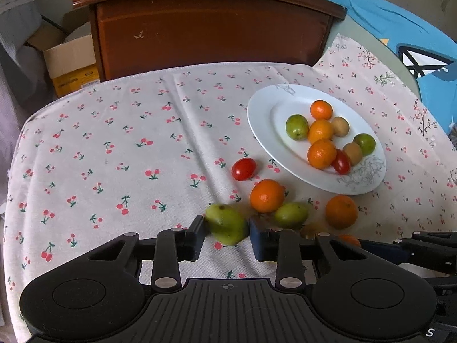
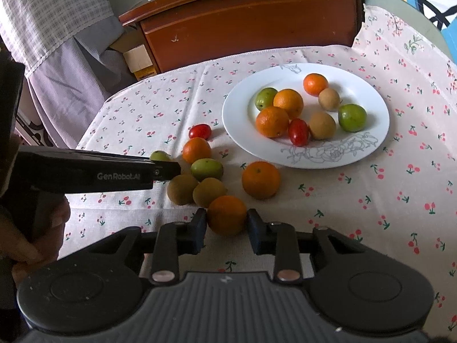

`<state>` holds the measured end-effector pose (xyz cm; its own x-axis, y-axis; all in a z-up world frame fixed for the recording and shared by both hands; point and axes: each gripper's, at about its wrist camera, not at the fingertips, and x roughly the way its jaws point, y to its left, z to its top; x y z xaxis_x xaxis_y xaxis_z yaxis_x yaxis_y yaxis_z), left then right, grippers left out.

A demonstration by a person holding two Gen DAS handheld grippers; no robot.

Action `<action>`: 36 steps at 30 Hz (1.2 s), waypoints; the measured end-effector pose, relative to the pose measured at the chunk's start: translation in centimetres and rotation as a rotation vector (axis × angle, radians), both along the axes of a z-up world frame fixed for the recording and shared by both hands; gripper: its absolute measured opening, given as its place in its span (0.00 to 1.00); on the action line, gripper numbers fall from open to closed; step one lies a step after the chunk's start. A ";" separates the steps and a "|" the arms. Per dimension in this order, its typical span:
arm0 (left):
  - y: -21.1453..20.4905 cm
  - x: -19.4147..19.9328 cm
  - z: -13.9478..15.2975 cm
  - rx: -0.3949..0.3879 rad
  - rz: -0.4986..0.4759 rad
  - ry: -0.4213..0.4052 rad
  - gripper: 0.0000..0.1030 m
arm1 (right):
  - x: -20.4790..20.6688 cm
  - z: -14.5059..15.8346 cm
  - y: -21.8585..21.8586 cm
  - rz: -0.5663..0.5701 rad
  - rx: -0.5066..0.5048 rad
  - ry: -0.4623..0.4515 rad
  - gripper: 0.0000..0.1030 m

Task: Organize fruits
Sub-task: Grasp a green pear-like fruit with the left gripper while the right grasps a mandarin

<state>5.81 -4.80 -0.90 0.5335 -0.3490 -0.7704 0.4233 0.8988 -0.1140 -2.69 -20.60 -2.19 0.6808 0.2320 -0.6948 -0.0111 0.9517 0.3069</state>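
Since the plate [image 2: 371, 105] near the cloth's [image 1: 114, 143] far right corner is the target, both grippers work the loose pile at the near edge. Left gripper [image 1: 227, 228] straddles a green fruit [image 1: 227, 224] — jaws open, whether the pads touch I can't tell. Right gripper [image 2: 227, 221] brackets an orange [image 2: 227, 214] — fingers at its sides, looks gripped. Tomato [image 2: 200, 131] sits just beside the plate's left rim.
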 end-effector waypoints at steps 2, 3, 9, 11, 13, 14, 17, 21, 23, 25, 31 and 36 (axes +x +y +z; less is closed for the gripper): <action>0.1 0.0 0.0 -0.002 0.008 0.002 0.30 | 0.0 0.0 -0.1 -0.002 0.009 0.004 0.29; 0.2 0.0 0.1 -0.004 0.014 0.002 0.30 | 0.0 0.1 -0.1 -0.002 0.011 0.004 0.29; 1.0 0.1 1.0 -0.034 0.056 -0.004 0.30 | -0.2 0.8 -0.4 -0.005 0.032 -0.017 0.29; 1.1 0.0 1.2 -0.042 0.059 -0.008 0.30 | -0.3 1.1 -0.5 -0.009 0.040 -0.025 0.29; 1.0 -0.1 1.4 -0.038 0.060 -0.013 0.30 | -0.3 1.2 -0.6 -0.010 0.047 -0.027 0.29; 1.0 -0.2 1.4 -0.033 0.060 -0.018 0.30 | -0.3 1.1 -0.6 -0.011 0.046 -0.026 0.29; 0.9 -0.4 1.7 -0.032 0.061 -0.033 0.30 | -0.3 1.1 -0.6 -0.019 0.048 -0.025 0.29; 0.8 -0.7 2.6 -0.040 0.070 -0.062 0.30 | -0.3 1.6 -1.0 -0.033 0.058 -0.042 0.29; 0.6 -0.8 3.4 -0.045 0.067 -0.090 0.30 | -0.4 2.2 -1.3 -0.040 0.064 -0.061 0.29; 0.5 -0.9 4.1 -0.063 0.063 -0.106 0.30 | -0.4 2.9 -1.7 -0.052 0.076 -0.083 0.29; -0.4 -0.8 6.1 -0.118 0.056 -0.148 0.30 | -0.4 4.7 -3.3 -0.106 0.099 -0.141 0.29; -1.3 -0.5 6.9 -0.141 0.043 -0.159 0.30 | -0.1 5.6 -4.8 -0.154 0.111 -0.168 0.29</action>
